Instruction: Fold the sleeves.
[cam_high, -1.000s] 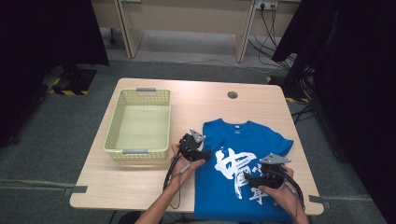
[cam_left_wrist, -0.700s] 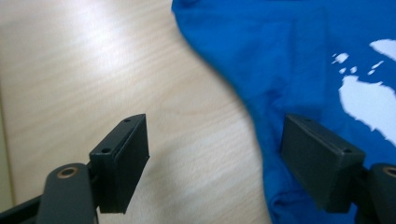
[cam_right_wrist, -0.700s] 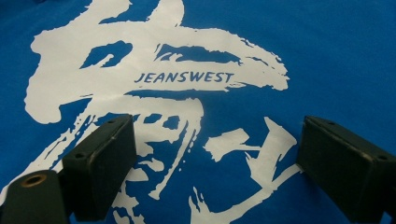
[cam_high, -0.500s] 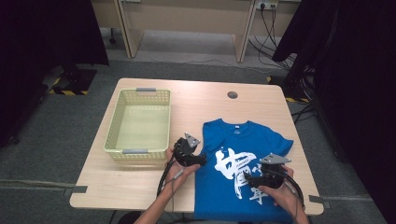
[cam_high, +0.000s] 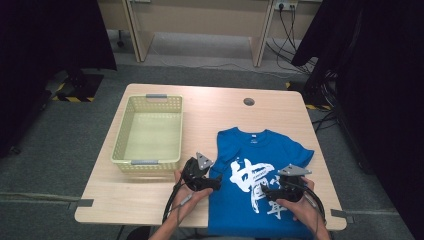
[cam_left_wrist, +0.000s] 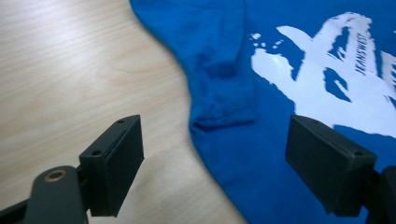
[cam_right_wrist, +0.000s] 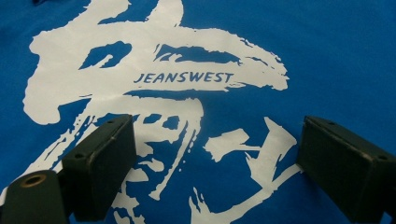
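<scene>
Left gripper (cam_high: 216, 183) is sitting with jaws wide apart and nothing pinched; they have just been opening further, one jaw over bare wood, the other over cloth, with the folded-in left sleeve (cam_left_wrist: 224, 79) lying ahead between them. Right gripper (cam_high: 264, 190) is hovering low over the white brush-style print (cam_right_wrist: 154, 93), jaws also spread wide, holding nothing, "JEANSWEST" lettering just ahead. Blue T-shirt (cam_high: 260, 175) is lying flat, front up, on the near right part of the table (cam_high: 220, 115), collar pointing away from the person, hem reaching the near edge. Pale yellow perforated plastic basket (cam_high: 150, 132) with grey handles is standing just left of the shirt, close to the left gripper, nothing between them. Round cable hole (cam_high: 249, 101) is sitting beyond the collar. Both hands are coming in from the near edge, left hand (cam_high: 187, 192) angled rightward to the shirt's edge, right hand (cam_high: 300, 207) angled leftward. Tabletop is light wood grain, smooth; shirt is soft knit, slightly rumpled at the sleeve.
</scene>
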